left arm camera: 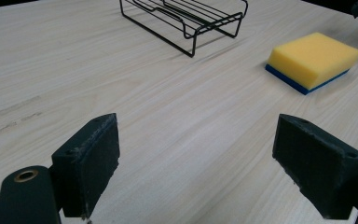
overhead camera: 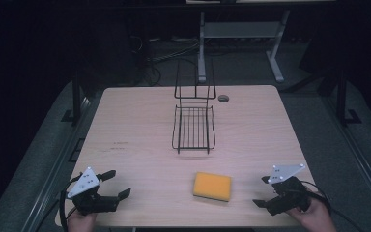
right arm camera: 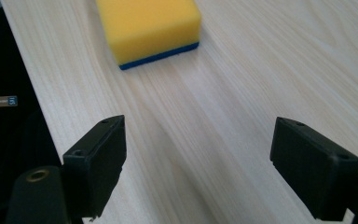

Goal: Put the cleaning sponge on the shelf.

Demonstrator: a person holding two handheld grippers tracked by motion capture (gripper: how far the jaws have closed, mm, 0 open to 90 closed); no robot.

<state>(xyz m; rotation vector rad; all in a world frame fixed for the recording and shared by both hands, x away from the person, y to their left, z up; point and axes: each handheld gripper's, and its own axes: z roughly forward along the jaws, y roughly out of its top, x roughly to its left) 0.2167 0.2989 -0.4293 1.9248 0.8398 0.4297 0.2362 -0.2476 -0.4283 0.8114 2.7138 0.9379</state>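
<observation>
Lying flat on the tabletop (overhead camera: 140, 140), the sponge (overhead camera: 212, 186) looks light and squashy; both grippers' fingers are spread, so pinch its long sides gently.

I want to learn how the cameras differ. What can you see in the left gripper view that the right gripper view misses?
Left gripper view alone: the black wire rack standing on the table, beyond the left gripper with its jaws wide apart. Right gripper view alone: the table's edge with a dark drop beside it, and the right gripper, jaws also apart. Both: the yellow sponge with its blue underside, lying flat on the pale wood, untouched.
</observation>
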